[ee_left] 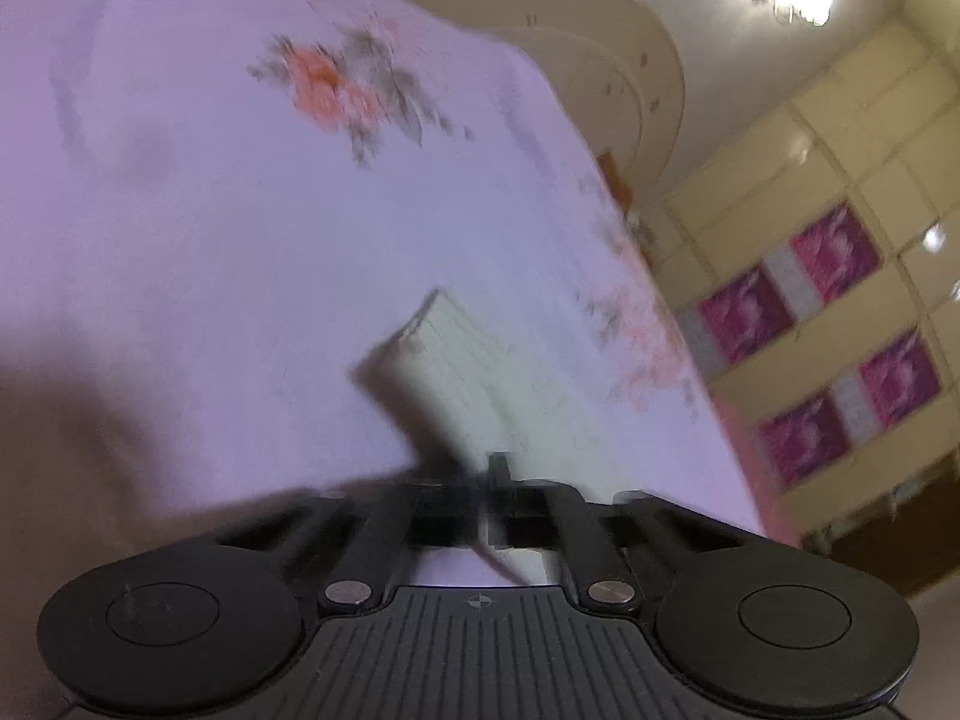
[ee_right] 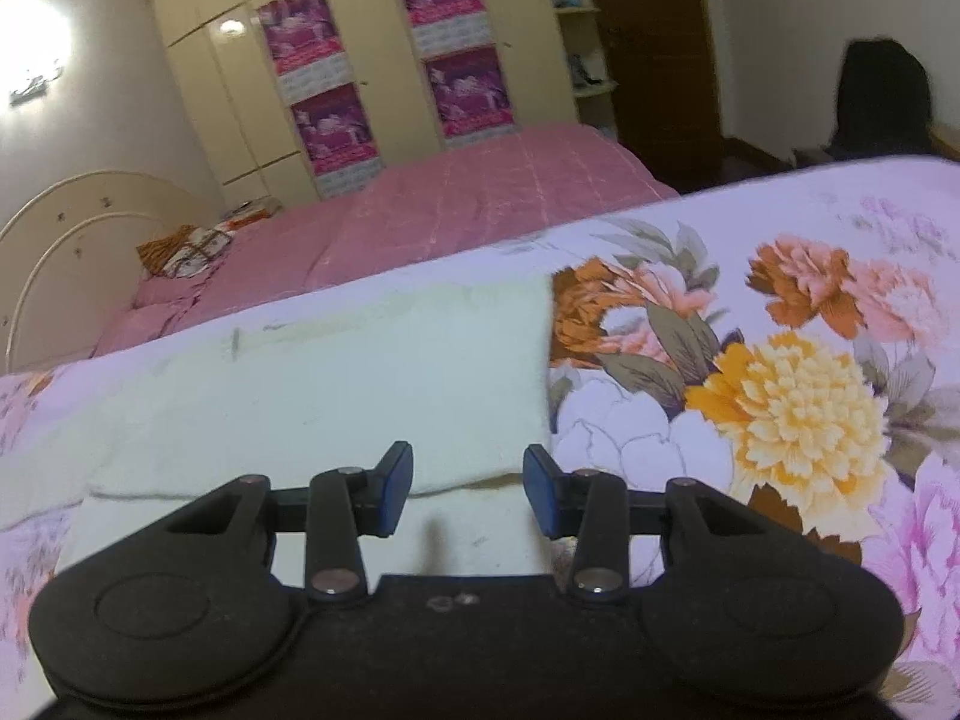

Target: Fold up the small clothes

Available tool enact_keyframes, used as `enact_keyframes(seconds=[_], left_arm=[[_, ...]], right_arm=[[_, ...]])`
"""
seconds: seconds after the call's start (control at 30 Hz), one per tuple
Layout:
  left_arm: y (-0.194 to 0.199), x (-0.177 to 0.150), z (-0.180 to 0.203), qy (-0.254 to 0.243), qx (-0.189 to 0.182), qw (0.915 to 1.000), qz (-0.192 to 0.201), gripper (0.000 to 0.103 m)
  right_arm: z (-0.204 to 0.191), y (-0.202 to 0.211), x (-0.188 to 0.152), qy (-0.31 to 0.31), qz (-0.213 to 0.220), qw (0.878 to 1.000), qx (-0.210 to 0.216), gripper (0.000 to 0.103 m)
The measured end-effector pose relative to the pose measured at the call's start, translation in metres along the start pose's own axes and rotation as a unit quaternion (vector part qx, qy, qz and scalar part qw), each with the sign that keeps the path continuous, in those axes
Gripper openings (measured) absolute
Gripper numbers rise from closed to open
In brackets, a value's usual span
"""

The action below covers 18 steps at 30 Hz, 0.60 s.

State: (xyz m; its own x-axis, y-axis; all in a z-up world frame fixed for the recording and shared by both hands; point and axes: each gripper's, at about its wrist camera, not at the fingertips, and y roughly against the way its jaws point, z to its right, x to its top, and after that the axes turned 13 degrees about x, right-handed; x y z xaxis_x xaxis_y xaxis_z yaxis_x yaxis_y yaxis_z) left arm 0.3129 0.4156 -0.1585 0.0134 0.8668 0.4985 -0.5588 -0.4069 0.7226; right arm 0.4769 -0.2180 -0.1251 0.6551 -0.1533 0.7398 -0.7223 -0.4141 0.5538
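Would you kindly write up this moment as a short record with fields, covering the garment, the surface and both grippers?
surface: floral bedsheet, lilac with orange, yellow and pink flowers
garment: pale cream cloth, lying flat on the sheet, its near edge doubled over
left gripper: jaws shut, pinching an edge of the cream cloth; view blurred
right gripper: jaws open above the cloth's near edge, nothing pinched
background: pink bedspread, wardrobe with magenta posters
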Motion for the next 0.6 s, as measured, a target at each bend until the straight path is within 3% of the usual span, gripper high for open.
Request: enact_keyframes(seconds=[0.13, 0.23, 0.4, 0.6], left_arm=[[0.025, -0.007, 0.047, -0.085, -0.061, 0.9937, 0.039, 0.002], [0.040, -0.036, 0.109, -0.179, -0.124, 0.9752, 0.040, 0.002], [0.058, -0.127, 0.215, -0.306, -0.201, 0.9305, 0.008, 0.002], [0.062, -0.260, 0.292, -0.445, -0.224, 0.8663, -0.033, 0.002]], right_arm=[[0.011, -0.003, -0.001, -0.028, 0.002, 1.000, -0.006, 0.040], [0.018, -0.005, -0.004, -0.041, 0.001, 0.999, -0.013, 0.040], [0.020, -0.006, -0.007, -0.058, 0.003, 0.998, -0.012, 0.040], [0.021, 0.003, -0.006, -0.061, 0.013, 0.998, -0.005, 0.040]])
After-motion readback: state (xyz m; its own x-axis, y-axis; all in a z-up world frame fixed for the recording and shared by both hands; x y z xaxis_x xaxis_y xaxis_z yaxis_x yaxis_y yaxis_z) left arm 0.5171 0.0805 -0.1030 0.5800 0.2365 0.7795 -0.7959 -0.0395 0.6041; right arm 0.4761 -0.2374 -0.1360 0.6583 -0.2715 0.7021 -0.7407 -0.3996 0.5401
